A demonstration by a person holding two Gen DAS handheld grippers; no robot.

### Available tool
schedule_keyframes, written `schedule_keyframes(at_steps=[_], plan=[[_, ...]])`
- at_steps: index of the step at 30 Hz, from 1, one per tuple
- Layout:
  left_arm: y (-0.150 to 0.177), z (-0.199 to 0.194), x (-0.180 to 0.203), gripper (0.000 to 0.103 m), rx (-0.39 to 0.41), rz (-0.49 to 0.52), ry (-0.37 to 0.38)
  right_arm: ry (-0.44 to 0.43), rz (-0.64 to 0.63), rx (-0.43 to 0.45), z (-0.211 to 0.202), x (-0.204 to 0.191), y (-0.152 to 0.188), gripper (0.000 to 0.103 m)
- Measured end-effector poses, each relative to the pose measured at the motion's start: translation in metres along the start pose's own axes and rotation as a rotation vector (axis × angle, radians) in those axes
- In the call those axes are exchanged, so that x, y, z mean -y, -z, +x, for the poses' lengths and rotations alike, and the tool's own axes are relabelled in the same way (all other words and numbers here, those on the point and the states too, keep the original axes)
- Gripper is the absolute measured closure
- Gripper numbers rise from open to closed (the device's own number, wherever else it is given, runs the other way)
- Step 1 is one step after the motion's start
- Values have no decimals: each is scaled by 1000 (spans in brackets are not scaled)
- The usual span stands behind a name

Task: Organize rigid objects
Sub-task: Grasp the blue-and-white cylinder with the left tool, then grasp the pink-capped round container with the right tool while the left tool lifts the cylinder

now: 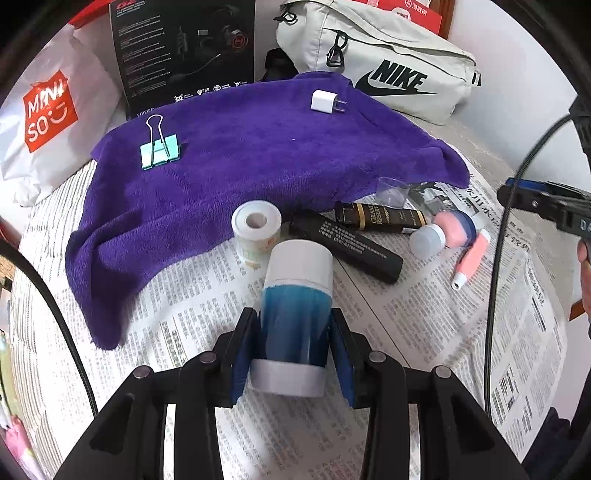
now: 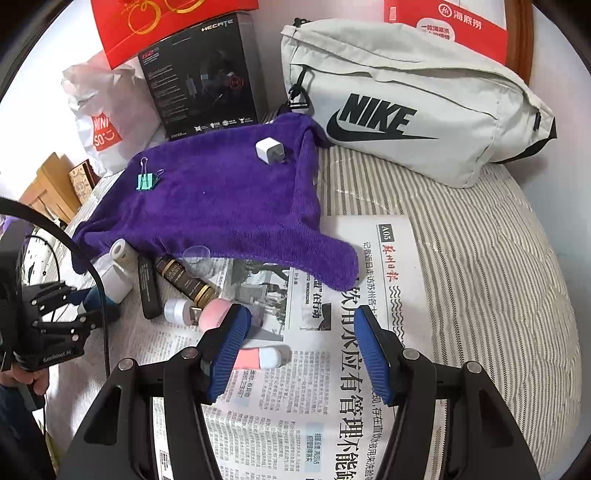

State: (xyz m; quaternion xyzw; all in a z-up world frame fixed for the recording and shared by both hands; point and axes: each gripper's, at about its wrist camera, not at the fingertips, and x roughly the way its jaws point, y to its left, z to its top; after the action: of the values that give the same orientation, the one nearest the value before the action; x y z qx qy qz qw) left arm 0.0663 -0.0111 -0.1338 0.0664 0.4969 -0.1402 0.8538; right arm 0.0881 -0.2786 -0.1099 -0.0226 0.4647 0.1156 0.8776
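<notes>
My left gripper point(image 1: 295, 354) is shut on a blue bottle with a white cap point(image 1: 297, 314), held above the newspaper point(image 1: 424, 332); it also shows in the right wrist view point(image 2: 110, 282). A purple towel point(image 1: 240, 162) carries a teal binder clip point(image 1: 159, 149) and a white charger plug point(image 1: 325, 101). A tape roll point(image 1: 255, 227), a black tube point(image 1: 347, 245), a dark gold-lettered bottle point(image 1: 380, 218), a small clear cup point(image 1: 393, 191), a pink-and-white jar point(image 1: 443, 232) and a pink tube point(image 1: 471, 260) lie near the towel's edge. My right gripper point(image 2: 301, 354) is open and empty over the newspaper, beside the pink tube point(image 2: 258, 358).
A white Nike bag point(image 2: 406, 110), a black headset box point(image 2: 203, 77), a Miniso bag point(image 1: 44, 118) and red packaging point(image 2: 461, 26) stand at the back. Striped bedding point(image 2: 498, 277) lies under the newspaper. Black cables point(image 1: 517, 177) hang at both sides.
</notes>
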Motion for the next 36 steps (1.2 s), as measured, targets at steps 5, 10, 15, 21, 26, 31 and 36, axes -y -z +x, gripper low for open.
schedule_keyframes(at_steps=[5, 10, 15, 21, 26, 31, 36], plan=[[-8, 6, 2, 67, 7, -16, -19, -59, -15, -15, 3, -5, 5, 43], [-6, 4, 0, 67, 5, -37, -19, -88, -63, -34, 11, -22, 13, 43], [1, 0, -3, 67, -3, -52, -22, -118, -84, -62, 31, -39, 15, 43], [4, -2, -4, 67, 2, -62, -14, -71, -146, -65, 47, -49, 13, 43], [5, -3, -5, 67, 5, -61, -6, -9, -128, -72, 45, -31, 7, 43], [4, -3, -5, 67, 1, -70, -7, 5, -97, -78, 44, -24, 6, 43], [4, -3, -8, 67, 6, -88, 6, 2, -99, -68, 53, -36, 5, 44]])
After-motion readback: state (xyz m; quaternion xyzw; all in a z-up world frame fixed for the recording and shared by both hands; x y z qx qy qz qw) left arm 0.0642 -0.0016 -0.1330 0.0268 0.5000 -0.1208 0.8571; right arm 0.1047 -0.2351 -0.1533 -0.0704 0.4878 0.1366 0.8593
